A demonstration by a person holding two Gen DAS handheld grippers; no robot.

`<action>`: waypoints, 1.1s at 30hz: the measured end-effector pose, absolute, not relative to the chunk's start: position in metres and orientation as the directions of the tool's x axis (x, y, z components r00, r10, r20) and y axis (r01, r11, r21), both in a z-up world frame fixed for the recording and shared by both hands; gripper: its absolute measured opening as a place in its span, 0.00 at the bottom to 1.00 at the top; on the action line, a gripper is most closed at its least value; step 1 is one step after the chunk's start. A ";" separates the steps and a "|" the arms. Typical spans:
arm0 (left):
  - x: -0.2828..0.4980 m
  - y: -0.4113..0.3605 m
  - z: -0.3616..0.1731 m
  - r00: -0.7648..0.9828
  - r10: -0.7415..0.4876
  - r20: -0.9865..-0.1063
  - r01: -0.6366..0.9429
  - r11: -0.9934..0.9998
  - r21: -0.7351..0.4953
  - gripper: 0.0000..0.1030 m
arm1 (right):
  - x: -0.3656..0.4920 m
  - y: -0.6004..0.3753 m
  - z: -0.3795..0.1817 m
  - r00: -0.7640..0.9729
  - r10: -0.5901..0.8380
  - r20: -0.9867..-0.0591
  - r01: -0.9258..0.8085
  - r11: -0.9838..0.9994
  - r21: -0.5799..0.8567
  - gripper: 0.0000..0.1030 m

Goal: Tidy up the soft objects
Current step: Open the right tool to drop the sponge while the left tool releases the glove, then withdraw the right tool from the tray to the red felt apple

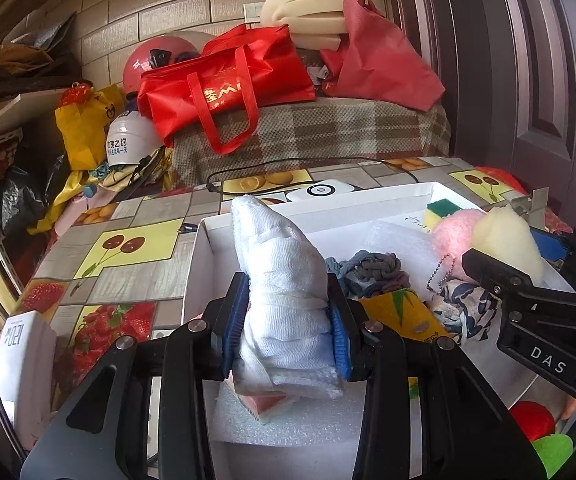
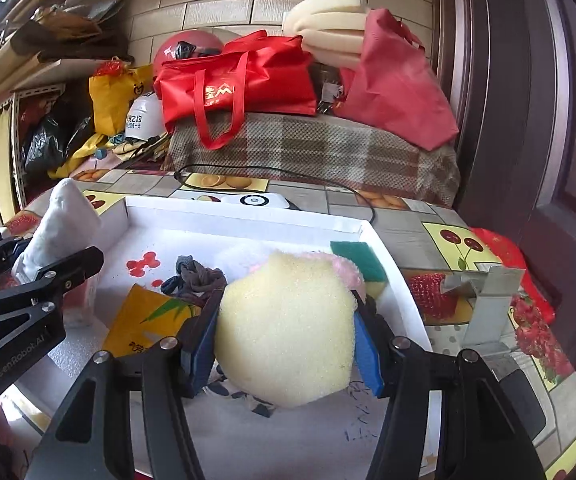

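My left gripper (image 1: 286, 316) is shut on a rolled white towel (image 1: 280, 280) and holds it above the left part of the white box (image 1: 200, 264). The towel also shows in the right wrist view (image 2: 62, 232). My right gripper (image 2: 286, 340) is shut on a pale yellow foam sponge (image 2: 288, 328) above the box (image 2: 383, 256); the sponge shows at the right of the left wrist view (image 1: 505, 240). In the box lie a grey knotted hair tie bundle (image 1: 375, 270), a pink fluffy ball (image 1: 451, 232), a green-yellow scouring sponge (image 2: 357, 260), a yellow packet (image 2: 144, 316) and a blue-patterned cloth (image 1: 459, 304).
The box sits on a fruit-patterned tablecloth (image 1: 128, 240). A white device with a black cable (image 2: 254, 200) lies behind the box. A metal bracket (image 2: 483, 304) stands to the right. Red bags (image 2: 240, 80) and foam strips (image 2: 327, 28) sit on a plaid-covered surface behind. A dark door (image 2: 547, 120) is at right.
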State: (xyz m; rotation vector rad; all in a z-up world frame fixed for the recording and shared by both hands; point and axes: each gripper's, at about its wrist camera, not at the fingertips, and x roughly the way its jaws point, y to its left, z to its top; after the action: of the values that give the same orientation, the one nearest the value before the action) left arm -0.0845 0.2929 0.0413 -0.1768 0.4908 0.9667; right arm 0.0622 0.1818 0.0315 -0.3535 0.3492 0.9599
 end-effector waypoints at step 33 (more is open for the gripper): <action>-0.114 0.251 0.049 0.446 0.821 -0.356 -0.866 0.496 0.057 1.00 | 0.060 0.146 0.037 0.647 0.674 -0.356 -0.740 0.667 -0.082 1.00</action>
State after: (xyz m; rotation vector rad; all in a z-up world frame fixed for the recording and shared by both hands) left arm -0.1136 0.2512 0.0488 -0.1401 0.3601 1.0491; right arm 0.0597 0.1457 0.0370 -0.2289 0.3087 0.8124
